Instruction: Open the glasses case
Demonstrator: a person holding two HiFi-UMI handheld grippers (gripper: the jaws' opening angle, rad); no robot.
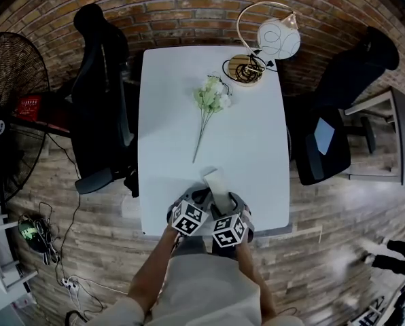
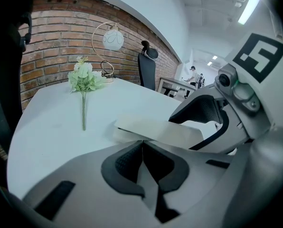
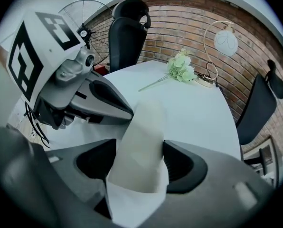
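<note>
The white glasses case point(image 1: 216, 182) lies at the near edge of the white table point(image 1: 168, 114), pointing away from me. My right gripper point(image 3: 140, 160) is shut on its near end; the case point(image 3: 142, 141) fills the space between the dark pads and slopes up and away. My left gripper point(image 2: 142, 144) is shut, its pads meeting with nothing visible between them. Its tips sit right against the long side of the case point(image 2: 155, 131), whose top layer looks slightly raised. In the head view both grippers point(image 1: 201, 199) point(image 1: 224, 204) are side by side over the case.
A sprig of pale green flowers point(image 1: 213, 99) lies mid-table. A lamp with a globe shade point(image 1: 278, 38) stands at the far right corner. Black office chairs point(image 1: 100, 94) point(image 1: 325, 134) flank the table, and a fan point(image 1: 5, 114) stands at far left.
</note>
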